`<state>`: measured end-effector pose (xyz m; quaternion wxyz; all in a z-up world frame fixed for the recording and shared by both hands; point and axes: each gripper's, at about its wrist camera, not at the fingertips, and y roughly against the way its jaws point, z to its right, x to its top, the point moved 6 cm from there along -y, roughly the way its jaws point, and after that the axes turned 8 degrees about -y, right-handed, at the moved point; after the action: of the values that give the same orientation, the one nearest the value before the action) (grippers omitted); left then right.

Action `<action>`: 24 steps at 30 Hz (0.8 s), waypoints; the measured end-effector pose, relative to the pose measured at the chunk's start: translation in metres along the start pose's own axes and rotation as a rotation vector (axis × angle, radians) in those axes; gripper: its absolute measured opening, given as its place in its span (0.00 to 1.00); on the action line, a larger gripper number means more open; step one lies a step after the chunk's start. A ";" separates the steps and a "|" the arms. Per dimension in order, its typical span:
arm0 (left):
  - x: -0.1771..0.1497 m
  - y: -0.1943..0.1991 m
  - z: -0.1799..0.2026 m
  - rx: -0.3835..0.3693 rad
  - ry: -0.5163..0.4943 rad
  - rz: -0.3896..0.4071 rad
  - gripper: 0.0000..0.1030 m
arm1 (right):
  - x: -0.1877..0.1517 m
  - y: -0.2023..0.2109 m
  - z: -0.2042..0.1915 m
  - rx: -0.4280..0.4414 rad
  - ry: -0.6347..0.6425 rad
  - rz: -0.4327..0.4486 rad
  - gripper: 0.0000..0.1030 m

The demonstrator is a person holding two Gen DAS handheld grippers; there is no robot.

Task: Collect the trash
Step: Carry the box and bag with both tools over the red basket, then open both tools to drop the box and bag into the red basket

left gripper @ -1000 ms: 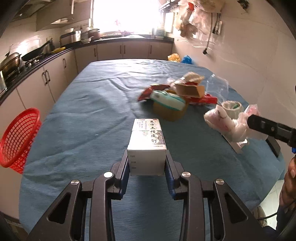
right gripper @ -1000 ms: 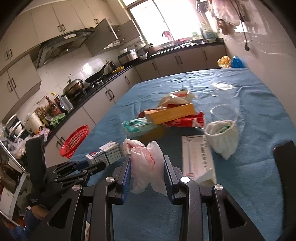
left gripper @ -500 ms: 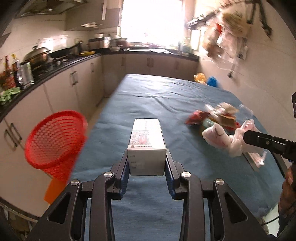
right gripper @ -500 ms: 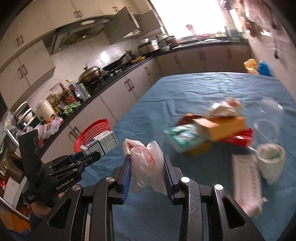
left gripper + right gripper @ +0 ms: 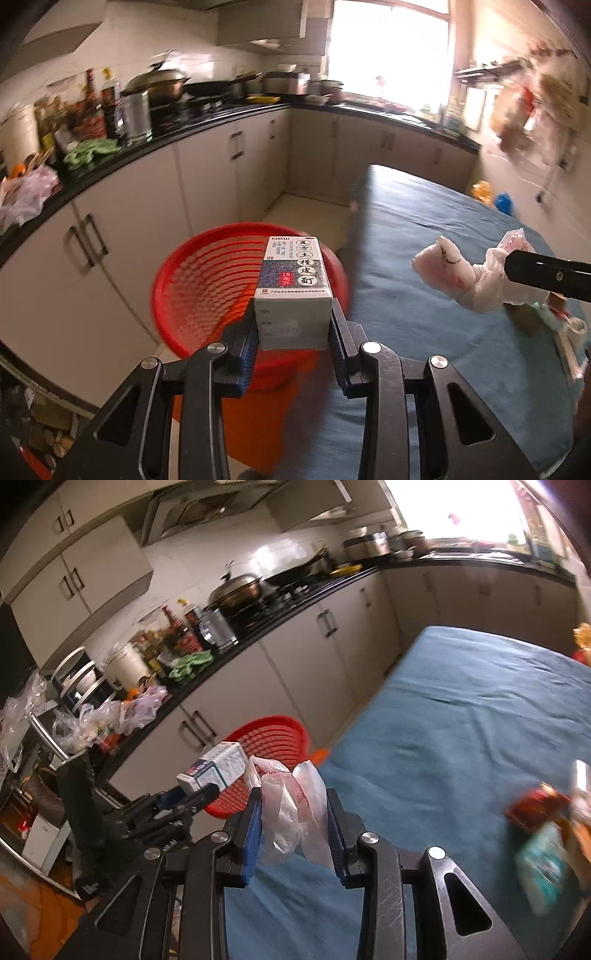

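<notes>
My left gripper (image 5: 293, 332) is shut on a white medicine box (image 5: 293, 291) with a blue and red label, held just above the red basket (image 5: 207, 291) that stands off the table's left edge. The right wrist view shows that box (image 5: 216, 766) and the left gripper (image 5: 195, 797) in front of the basket (image 5: 269, 738). My right gripper (image 5: 293, 827) is shut on a crumpled clear plastic bag (image 5: 291, 805) over the blue table's near left edge. The bag (image 5: 454, 275) hangs from the right gripper's finger in the left wrist view.
The table with blue cloth (image 5: 461, 716) carries a blurred heap of wrappers and cartons (image 5: 546, 830) at the right. White cabinets (image 5: 147, 229) under a black counter with pots and bottles run close behind the basket. An orange stool (image 5: 251, 417) is under the basket.
Both grippers have swung left from the trash heap towards the basket. The box has gone from over the table to over the basket's rim. The bag has followed.
</notes>
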<state>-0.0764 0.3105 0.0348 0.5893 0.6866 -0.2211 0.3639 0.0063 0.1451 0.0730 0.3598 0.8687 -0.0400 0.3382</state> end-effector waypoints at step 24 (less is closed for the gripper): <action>-0.010 -0.045 -0.052 0.024 0.094 -0.051 0.47 | 0.023 -0.114 -0.031 -0.034 0.023 -0.059 0.55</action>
<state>-0.0623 0.3689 -0.0001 0.6000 0.6810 -0.1713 0.3833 0.0422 0.2534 0.0352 0.3849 0.8593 -0.0159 0.3365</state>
